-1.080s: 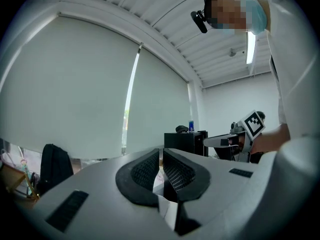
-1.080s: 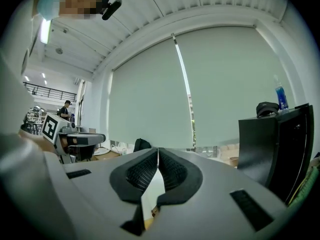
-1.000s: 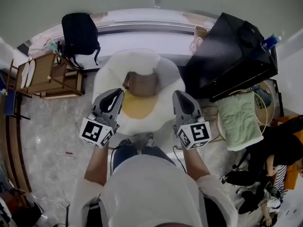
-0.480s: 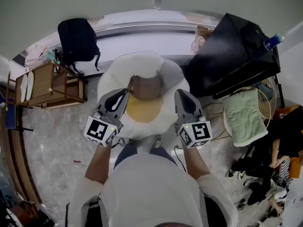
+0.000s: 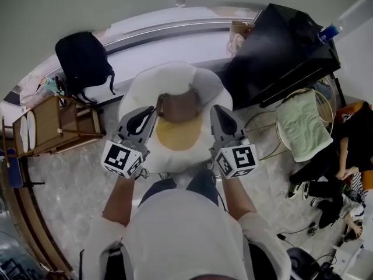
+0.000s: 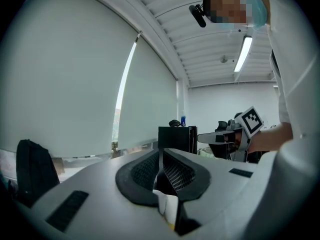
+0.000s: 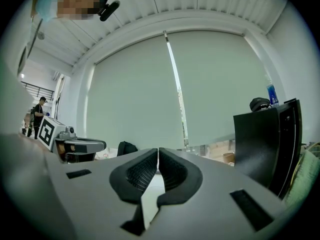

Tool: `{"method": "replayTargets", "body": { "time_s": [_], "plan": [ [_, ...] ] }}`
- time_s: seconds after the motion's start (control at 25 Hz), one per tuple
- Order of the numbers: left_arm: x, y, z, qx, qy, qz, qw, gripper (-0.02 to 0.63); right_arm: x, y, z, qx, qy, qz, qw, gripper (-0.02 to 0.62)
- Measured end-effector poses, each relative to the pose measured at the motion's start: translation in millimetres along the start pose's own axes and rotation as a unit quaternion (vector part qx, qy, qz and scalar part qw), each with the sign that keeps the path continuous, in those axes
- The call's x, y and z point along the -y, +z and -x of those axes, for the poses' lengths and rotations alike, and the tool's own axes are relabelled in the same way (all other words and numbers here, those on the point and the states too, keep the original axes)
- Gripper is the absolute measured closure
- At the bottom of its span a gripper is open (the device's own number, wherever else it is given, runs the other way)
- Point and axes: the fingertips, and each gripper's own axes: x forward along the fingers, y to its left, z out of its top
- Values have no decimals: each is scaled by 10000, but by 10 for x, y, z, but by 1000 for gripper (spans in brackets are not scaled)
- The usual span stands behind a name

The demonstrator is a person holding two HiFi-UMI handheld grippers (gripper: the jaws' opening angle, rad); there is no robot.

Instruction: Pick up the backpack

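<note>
Black fabric backpack (image 5: 81,60) stands upright, propped against the white window ledge (image 5: 169,44), well apart from both grippers. Left gripper (image 5: 149,113) and right gripper (image 5: 214,112) are held level, jaws closed and empty, evidently because no approach is yet made.

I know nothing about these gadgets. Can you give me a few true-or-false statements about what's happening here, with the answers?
1. The left gripper and the right gripper are both shut and hold nothing. True.
2. The black backpack hangs from the left gripper. False: it stands by the window ledge at the far left, apart from both grippers.
3. A brown bag lies on the white cushion with the yellow centre. True.
4. The green towel is draped over the wooden rack. False: the wooden rack is at the left, and the towel lies at the right, near the black cabinet.
</note>
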Motion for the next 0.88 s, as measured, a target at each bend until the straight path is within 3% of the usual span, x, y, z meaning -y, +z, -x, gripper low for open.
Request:
{"method": "replayTargets", "body": {
  "time_s": [0.2, 0.6, 0.88],
  "plan": [
    [-28, -111, -211, -48, 121, 110, 9999, 560, 206, -138, -104, -125, 73, -44, 9999, 565],
    [-130, -326, -804, -78, 805, 213, 9965, 560, 652, -420, -604, -293, 807, 98, 9963, 565],
    [-374, -748, -1147, -222, 964, 412, 9942, 560, 977, -812, -972, -499, 818, 101, 9953, 565]
  ]
}}
